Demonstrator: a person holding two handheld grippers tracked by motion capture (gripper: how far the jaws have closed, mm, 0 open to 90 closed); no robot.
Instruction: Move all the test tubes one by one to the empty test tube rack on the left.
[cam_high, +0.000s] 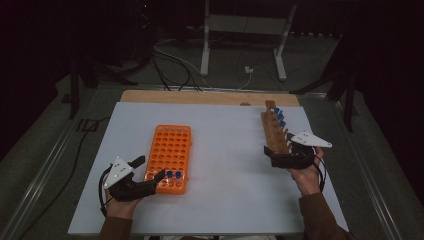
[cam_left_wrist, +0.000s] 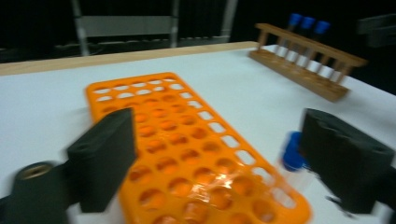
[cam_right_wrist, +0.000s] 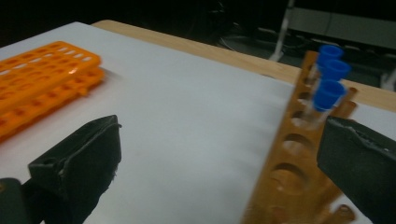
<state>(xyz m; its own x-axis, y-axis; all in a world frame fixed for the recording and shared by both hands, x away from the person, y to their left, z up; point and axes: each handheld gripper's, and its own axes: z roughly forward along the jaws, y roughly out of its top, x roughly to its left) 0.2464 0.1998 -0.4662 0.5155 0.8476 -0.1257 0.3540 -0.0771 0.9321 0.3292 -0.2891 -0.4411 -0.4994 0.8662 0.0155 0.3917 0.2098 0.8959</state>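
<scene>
**Tubes move from the wooden rack to the orange rack: right gripper lines up on the next one**

We judge the work in hand to be carrying blue-capped clear tubes from the long brown wooden tube rack (cam_high: 275, 131) to the flat orange plastic rack with many holes (cam_high: 170, 156), both standing on the white table top (cam_high: 225, 200).

In the high view our left gripper (cam_high: 150, 170) sits at the orange rack's near left corner. Its jaws stand wide apart and grip nothing; two blue-capped tubes (cam_high: 173, 175) already stand in the rack's nearest row, at about three o'clock from this gripper. In the left gripper view one of them (cam_left_wrist: 293, 151) stands just inside the right-hand jaw, apart from the pads as far as we can tell through the blur.

Our right gripper (cam_high: 278, 148) is at the near end of the wooden rack, jaws also wide apart and empty. The coming move turns on this: the wooden rack's long axis runs from the gripper towards twelve o'clock, and the three remaining blue-capped tubes (cam_high: 280, 117) stand at its far end, with empty holes between them and the jaws. In the right gripper view the nearest cap (cam_right_wrist: 327, 94) sits at about one o'clock, above the right-hand jaw. The right hand (cam_high: 307, 175) is plainly the nearer one, so we expect it to reach forward along the rack.
</scene>
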